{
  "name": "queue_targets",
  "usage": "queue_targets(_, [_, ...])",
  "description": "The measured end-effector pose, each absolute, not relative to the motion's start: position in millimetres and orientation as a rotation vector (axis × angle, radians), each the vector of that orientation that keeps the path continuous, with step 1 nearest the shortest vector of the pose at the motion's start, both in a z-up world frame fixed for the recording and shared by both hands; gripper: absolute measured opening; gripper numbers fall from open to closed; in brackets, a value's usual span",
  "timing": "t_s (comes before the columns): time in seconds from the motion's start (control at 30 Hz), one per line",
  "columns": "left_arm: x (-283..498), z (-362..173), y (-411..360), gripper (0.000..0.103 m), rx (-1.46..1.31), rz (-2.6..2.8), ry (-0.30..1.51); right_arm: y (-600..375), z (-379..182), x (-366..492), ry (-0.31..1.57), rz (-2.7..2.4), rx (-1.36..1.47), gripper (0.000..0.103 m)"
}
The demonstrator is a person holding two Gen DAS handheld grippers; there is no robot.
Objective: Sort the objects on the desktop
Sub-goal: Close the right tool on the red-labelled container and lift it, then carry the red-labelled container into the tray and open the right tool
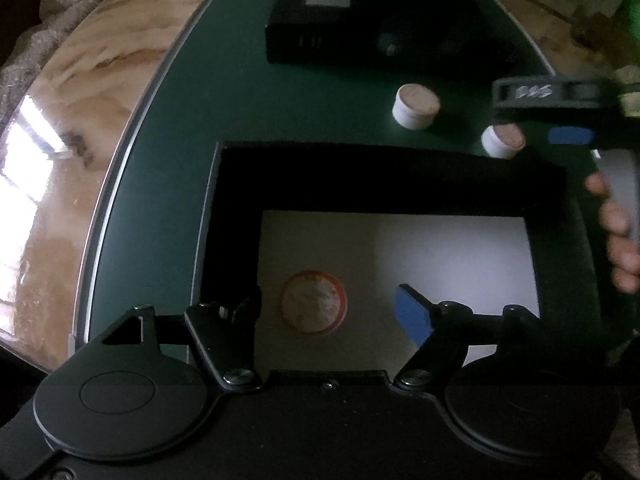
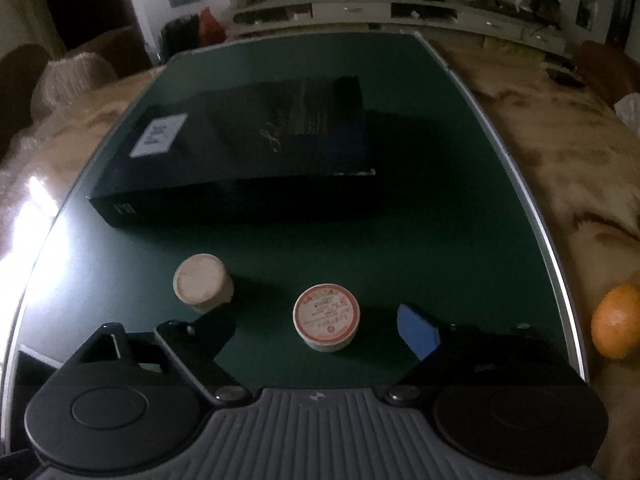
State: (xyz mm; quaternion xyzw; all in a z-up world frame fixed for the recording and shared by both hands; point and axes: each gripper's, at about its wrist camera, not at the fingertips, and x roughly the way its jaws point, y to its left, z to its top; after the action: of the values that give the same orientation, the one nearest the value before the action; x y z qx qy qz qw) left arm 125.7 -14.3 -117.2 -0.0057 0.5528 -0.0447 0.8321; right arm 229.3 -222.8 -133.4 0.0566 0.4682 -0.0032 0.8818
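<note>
A shallow black tray with a white floor [image 1: 240, 184] sits at the near edge of the dark green worktop [image 1: 176, 128], evidently the sorting bin, with one orange-rimmed round tin [image 1: 313, 302] already inside. The left hand-held gripper [image 1: 332, 308] hovers wide open above that tin, gripping nothing. The right hand-held gripper [image 2: 316, 330], also wide open and empty, brackets without touching a second orange-rimmed round tin [image 2: 326, 316]; a white jar with a pale wooden lid [image 2: 202, 282] stands nearby.

A red-rimmed round tin [image 2: 326, 317] is seen on the green mat [image 2: 440, 240] between the spread fingers of the right gripper [image 2: 316, 332], untouched. A cork-lidded jar [image 2: 203, 282] and a black box [image 2: 248, 160] are placed beyond.
</note>
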Motion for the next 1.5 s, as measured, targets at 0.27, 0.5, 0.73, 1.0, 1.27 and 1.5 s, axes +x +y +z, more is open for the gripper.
queue_targets(0.27, [118.0,-116.1,-2.3,0.076,-0.046,-0.083,1.173,-224.0,-151.9,241.1,1.033,-0.031,0.114,0.065])
queue_targets(0.5, [115.1,-118.2,3.9,0.076,-0.055,-0.074,1.179,-224.6,-157.4,247.1,1.048,-0.057,0.091,0.056])
queue_targets(0.73, [112.9,-118.8,3.7,0.078,-0.048,-0.085,1.182,-224.3,-157.5,250.0,1.051,-0.062,0.085,0.045])
queue_targets(1.0, [110.3,-119.4,2.3,0.078,-0.045,-0.089,1.185,-225.5,-151.6,247.0,1.041,-0.052,0.096,0.045])
queue_targets(1.27, [109.5,-115.7,2.8,0.078,-0.059,-0.083,1.182,-221.5,-113.1,219.4,0.988,-0.008,0.093,0.045])
queue_targets(1.5, [107.9,-106.5,5.6,0.078,-0.071,-0.079,1.157,-219.3,-90.6,171.5,0.987,0.058,0.118,0.045])
